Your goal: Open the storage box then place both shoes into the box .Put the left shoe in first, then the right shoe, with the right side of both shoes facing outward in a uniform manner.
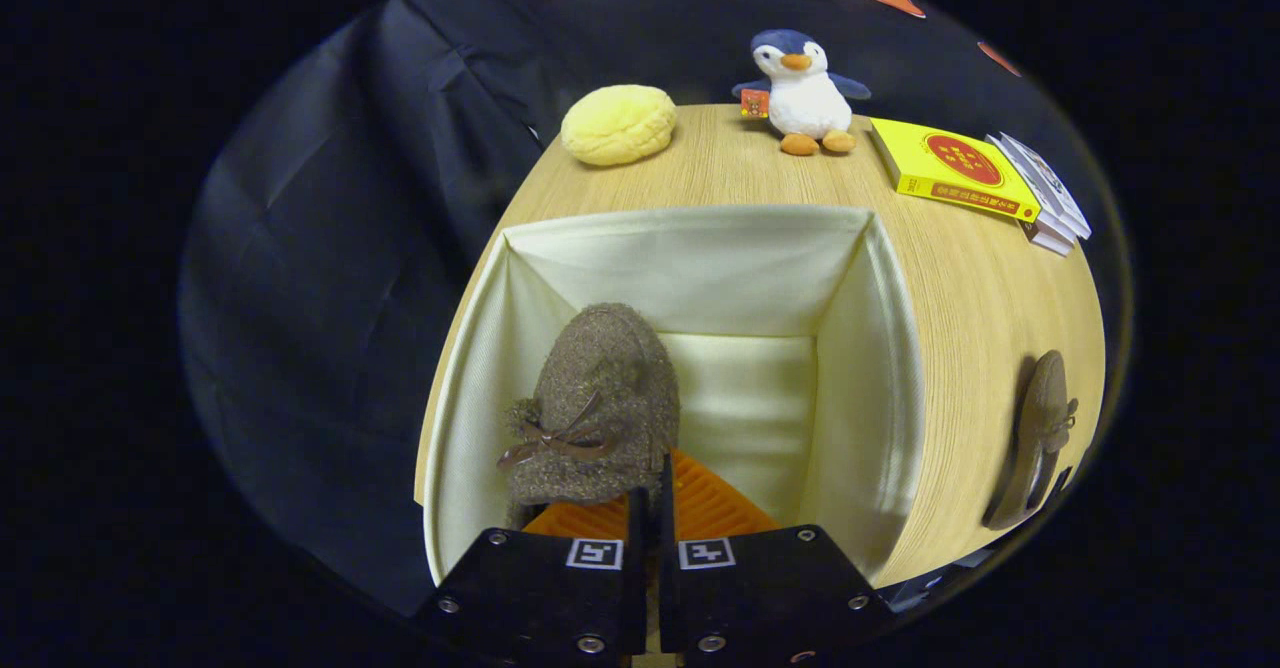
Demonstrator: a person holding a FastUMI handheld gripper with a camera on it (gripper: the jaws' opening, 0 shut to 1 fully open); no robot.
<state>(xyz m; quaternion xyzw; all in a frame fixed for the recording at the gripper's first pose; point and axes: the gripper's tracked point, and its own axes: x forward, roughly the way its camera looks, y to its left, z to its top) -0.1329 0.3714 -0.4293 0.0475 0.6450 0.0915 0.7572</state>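
Over the open storage box [700,278], the gripper [650,508] points down into the cream fabric interior, and its jaws stand almost together, pinching the rear edge of a fuzzy brown shoe [600,398] with a small bow. Whether both jaws press firmly on the shoe's rim cannot be told for certain, since the contact is partly hidden, but the narrow gap and the way the shoe hangs from them suggest a grip. The shoe hangs toe-away inside the box, against the left-hand wall. Beneath and just ahead of the jaws an orange ribbed surface [710,508] shows; what it is cannot be told.

Beyond the box, the wooden desk [960,298] carries a second brown shoe [1040,438], lying on its side well apart to the right of the box. Farther off sit a yellow bun-shaped cushion [618,124], a stuffed penguin [803,93] and a stack of books [965,170] with a yellow one on top.

The box is already open, so the step in hand looks like seating the first shoe. The next move calls for lowering it to the floor of the box, checking that its right side faces outward, spreading the jaws to let go, then lifting clear and reaching for the shoe on the desk.
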